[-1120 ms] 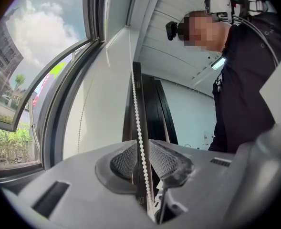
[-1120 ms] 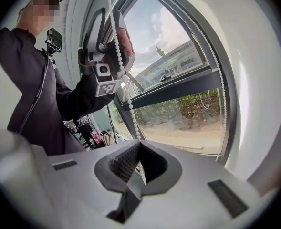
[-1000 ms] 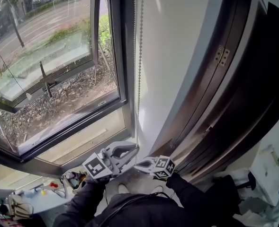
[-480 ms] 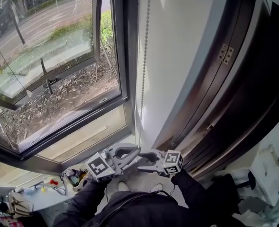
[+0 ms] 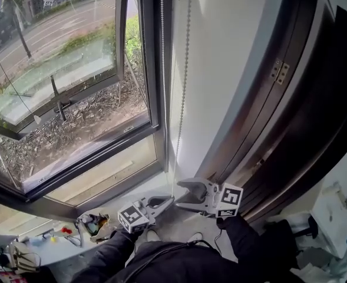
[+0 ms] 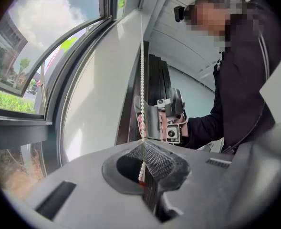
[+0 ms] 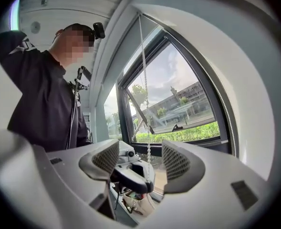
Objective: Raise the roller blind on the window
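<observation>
We find the chain [image 5: 182, 99] of the blind hanging beside the window [image 5: 73, 99], close along its dark frame [image 5: 152, 69] and in front of the white wall [image 5: 220, 69]. It comes down to both grippers, low near the sill. The blind itself is not in any view. The left gripper [image 6: 142, 151] has its jaws closed on the chain, which runs taut and straight up from the ribbed pads [image 6: 159, 159] in the left gripper view. The right gripper [image 7: 140, 159] sits just beside and slightly above it. Its jaws are opening and already stand wide; the chain shows in the gap between them, but neither pad touches it and nothing is held. We judge the chain to be light and limp, carrying load only under tension. Its small, smooth beads are likely to slip through a loose grip. The hold should be squarely across the beads, deep in the ribbed pads so a bead lodges in the ribs, and taken high on the strand so each pull is long. The pull should follow the line of the hanging chain. In our assessment a sideways or jerked pull risks unseating or snapping it, and the free strand must be left to run.
</observation>
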`<action>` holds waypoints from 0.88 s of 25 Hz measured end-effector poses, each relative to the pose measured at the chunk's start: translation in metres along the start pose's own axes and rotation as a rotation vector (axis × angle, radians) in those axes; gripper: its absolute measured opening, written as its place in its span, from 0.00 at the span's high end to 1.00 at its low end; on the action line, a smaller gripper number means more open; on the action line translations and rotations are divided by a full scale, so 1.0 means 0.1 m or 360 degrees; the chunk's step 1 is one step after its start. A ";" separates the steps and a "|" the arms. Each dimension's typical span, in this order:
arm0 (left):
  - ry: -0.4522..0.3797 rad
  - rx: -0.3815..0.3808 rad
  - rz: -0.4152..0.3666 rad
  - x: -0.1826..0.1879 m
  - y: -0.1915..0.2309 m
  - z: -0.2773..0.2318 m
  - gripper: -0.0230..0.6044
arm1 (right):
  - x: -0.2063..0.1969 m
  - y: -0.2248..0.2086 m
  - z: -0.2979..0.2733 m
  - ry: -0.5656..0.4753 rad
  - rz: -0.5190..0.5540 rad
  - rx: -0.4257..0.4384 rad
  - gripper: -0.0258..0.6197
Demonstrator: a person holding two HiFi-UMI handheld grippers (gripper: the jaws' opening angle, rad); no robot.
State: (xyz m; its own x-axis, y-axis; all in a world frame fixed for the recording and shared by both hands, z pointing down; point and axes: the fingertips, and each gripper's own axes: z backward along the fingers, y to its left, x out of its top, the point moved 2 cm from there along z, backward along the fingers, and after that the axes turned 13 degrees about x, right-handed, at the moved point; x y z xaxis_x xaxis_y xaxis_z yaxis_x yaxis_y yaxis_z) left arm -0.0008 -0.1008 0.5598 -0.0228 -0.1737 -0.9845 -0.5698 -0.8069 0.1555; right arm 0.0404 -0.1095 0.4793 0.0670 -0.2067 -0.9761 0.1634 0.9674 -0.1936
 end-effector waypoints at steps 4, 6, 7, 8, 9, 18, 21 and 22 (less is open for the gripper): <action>0.0046 -0.0015 0.0089 -0.21 -0.05 -0.04 0.95 | 0.01 0.00 -0.04 -0.0001 0.0006 -0.0007 0.53; 0.0079 -0.0031 0.0109 -0.33 -0.08 -0.04 0.95 | 0.00 -0.01 -0.05 0.0006 0.0006 -0.0010 0.54; 0.0105 -0.0034 0.0107 -0.41 -0.10 -0.05 0.95 | 0.00 -0.01 -0.05 0.0010 0.0005 -0.0011 0.54; 0.0134 -0.0035 0.0106 -0.50 -0.10 -0.05 0.95 | 0.00 -0.02 -0.05 0.0015 0.0004 -0.0011 0.54; 0.0163 -0.0035 0.0114 -0.60 -0.10 -0.05 0.95 | -0.01 -0.02 -0.06 0.0019 0.0002 -0.0013 0.55; 0.0180 -0.0042 0.0127 -0.59 -0.34 0.07 0.95 | -0.03 0.03 -0.08 0.0043 -0.0022 -0.0009 0.58; 0.0045 0.0137 0.0257 -0.42 -0.18 0.21 0.95 | -0.02 0.02 -0.08 0.0061 0.0003 -0.0060 0.62; 0.0004 0.0218 0.0286 -0.34 -0.10 0.29 0.95 | 0.00 0.01 -0.07 0.0062 0.0028 -0.0097 0.70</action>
State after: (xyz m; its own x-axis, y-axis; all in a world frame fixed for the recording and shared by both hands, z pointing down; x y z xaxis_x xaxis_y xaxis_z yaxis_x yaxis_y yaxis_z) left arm -0.0177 -0.0705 0.5896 -0.1319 -0.3091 -0.9418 -0.6632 -0.6786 0.3156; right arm 0.0334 -0.1078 0.4789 0.0311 -0.1848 -0.9823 0.1023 0.9782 -0.1808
